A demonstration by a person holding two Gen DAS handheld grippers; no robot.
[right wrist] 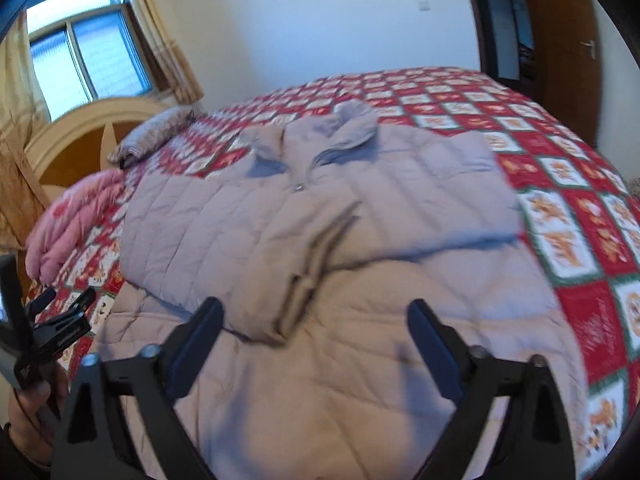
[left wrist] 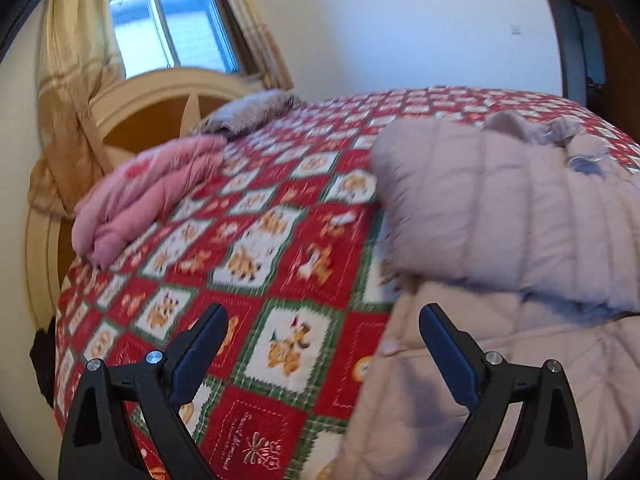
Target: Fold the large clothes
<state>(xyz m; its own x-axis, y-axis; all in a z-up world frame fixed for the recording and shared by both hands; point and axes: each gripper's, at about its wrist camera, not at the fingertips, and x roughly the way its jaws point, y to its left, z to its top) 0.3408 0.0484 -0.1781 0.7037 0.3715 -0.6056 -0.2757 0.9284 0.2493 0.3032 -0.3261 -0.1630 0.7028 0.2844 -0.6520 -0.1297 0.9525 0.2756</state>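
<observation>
A pale beige quilted puffer jacket [right wrist: 320,220] lies front-up on the bed, collar [right wrist: 352,124] toward the far side, both sleeves folded across its chest. My right gripper [right wrist: 314,303] hovers open over the jacket's lower half, nothing between its fingers. In the left wrist view the jacket [left wrist: 500,220] fills the right side. My left gripper [left wrist: 323,308] is open above the red patchwork quilt [left wrist: 280,240], just left of the jacket's edge and holding nothing. In the right wrist view the left gripper [right wrist: 64,300] shows at the far left, held by a hand [right wrist: 28,408].
A folded pink padded garment [left wrist: 148,192] lies near the wooden headboard [left wrist: 160,92], with a grey patterned pillow [left wrist: 256,108] behind it. A window and curtain [left wrist: 76,80] are beyond the headboard. A brown door [right wrist: 560,60] stands past the bed's far right corner.
</observation>
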